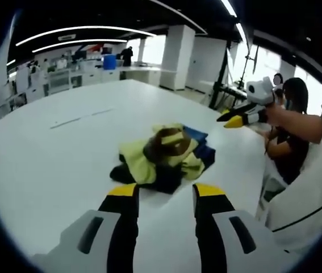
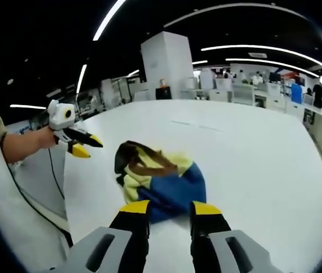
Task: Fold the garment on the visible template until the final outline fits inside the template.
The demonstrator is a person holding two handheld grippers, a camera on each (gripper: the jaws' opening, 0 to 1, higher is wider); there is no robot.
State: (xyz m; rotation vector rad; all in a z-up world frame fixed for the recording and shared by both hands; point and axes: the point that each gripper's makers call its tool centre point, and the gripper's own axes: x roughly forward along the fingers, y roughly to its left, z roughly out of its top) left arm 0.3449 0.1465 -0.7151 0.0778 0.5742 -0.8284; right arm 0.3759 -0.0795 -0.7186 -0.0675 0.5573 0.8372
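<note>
Crumpled garment (image 2: 161, 179) lies before open right gripper (image 2: 169, 209).

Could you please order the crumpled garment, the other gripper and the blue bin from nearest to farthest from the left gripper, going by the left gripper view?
Measured from the left gripper:
1. Garment: crumpled on the white table, just ahead of the fingers.
2. Right gripper: held up in the air to the right, beyond the garment.
3. Blue bin: far back, past the table's far edge.
</note>
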